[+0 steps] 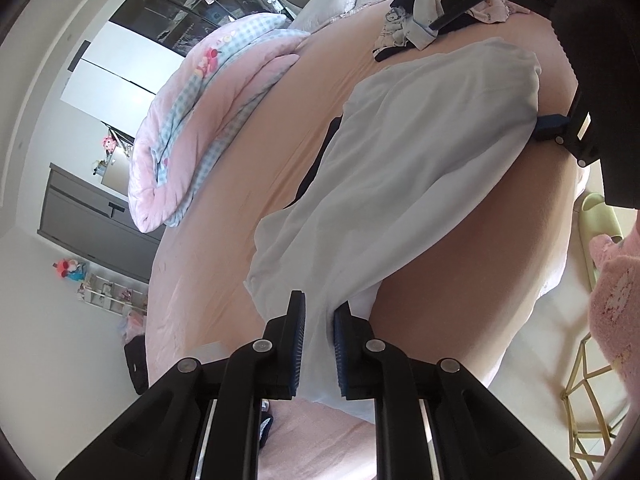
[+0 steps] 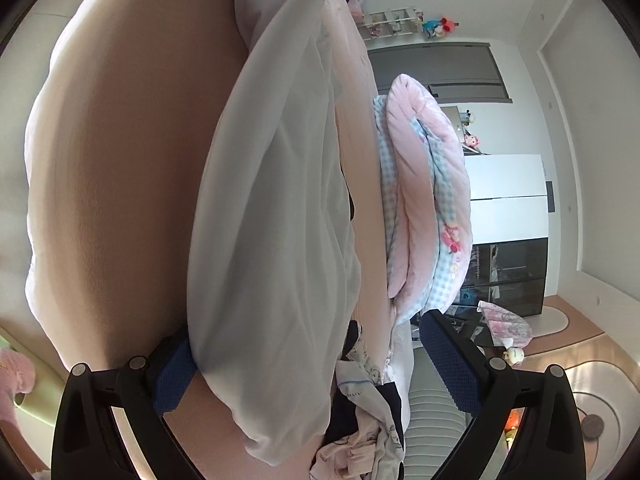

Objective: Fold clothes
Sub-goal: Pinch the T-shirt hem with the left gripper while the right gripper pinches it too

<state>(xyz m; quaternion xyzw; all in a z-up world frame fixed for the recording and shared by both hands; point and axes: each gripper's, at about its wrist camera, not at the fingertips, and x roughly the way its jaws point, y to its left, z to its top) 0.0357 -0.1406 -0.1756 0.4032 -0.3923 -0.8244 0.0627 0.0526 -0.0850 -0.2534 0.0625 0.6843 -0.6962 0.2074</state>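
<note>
Left gripper point(image 1: 318, 322) pinching white garment point(image 1: 400, 184)

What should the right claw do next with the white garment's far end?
Probably close the right claw on the white garment. The left claw already pinches its near end, while the right claw's pads stand wide apart with the cloth's edge between them, not pressed. With both ends gripped, the garment could be lifted and folded over the pink bed sheet.

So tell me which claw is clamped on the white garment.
The left claw: its pads pinch the white garment. The right claw stands wide open around the other end.
</note>
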